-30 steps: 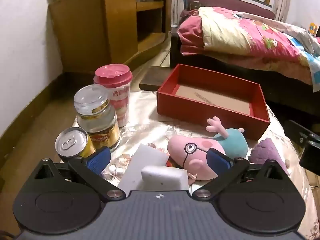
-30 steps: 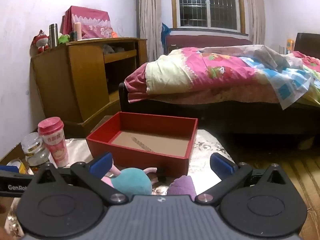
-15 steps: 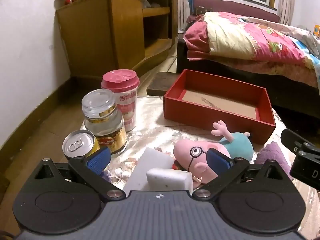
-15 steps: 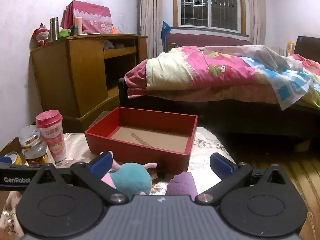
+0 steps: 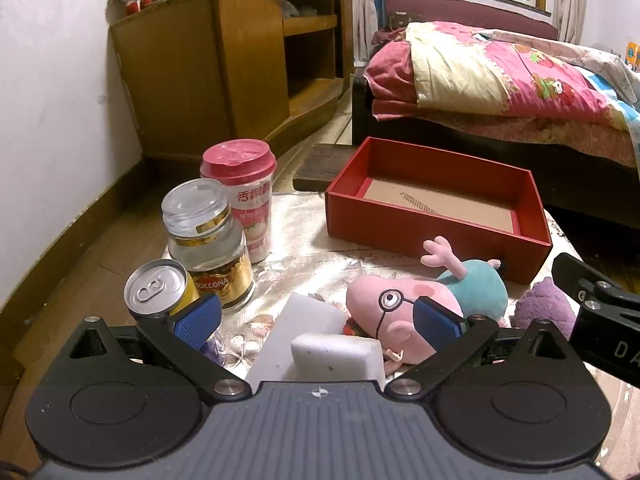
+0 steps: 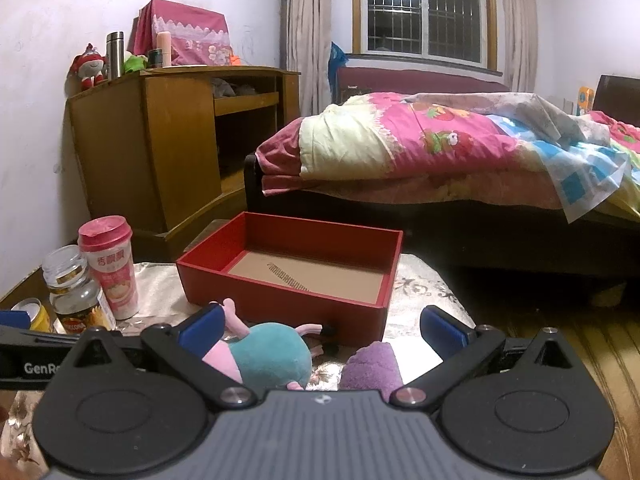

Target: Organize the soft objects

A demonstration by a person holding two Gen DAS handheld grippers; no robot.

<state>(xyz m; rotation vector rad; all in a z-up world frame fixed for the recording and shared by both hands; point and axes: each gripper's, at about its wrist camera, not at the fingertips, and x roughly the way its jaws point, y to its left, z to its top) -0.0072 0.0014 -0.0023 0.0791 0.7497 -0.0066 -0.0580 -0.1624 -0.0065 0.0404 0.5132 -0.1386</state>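
Left wrist view: left gripper spread, empty, above sponge; pig plush lies before the vacant red box, the likely receptacle. Right gripper likewise spread.

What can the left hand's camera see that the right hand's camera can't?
Only the left wrist view shows the two white sponges and the pig toy's pink face with glasses. It also catches part of the right gripper at its right edge.

Only the right wrist view shows the window and the covered box on the cabinet.

Both show the red box, empty, the purple soft toy, the jar, the pink-lidded cup, the can and the bed. Both grippers, left and right, are open.
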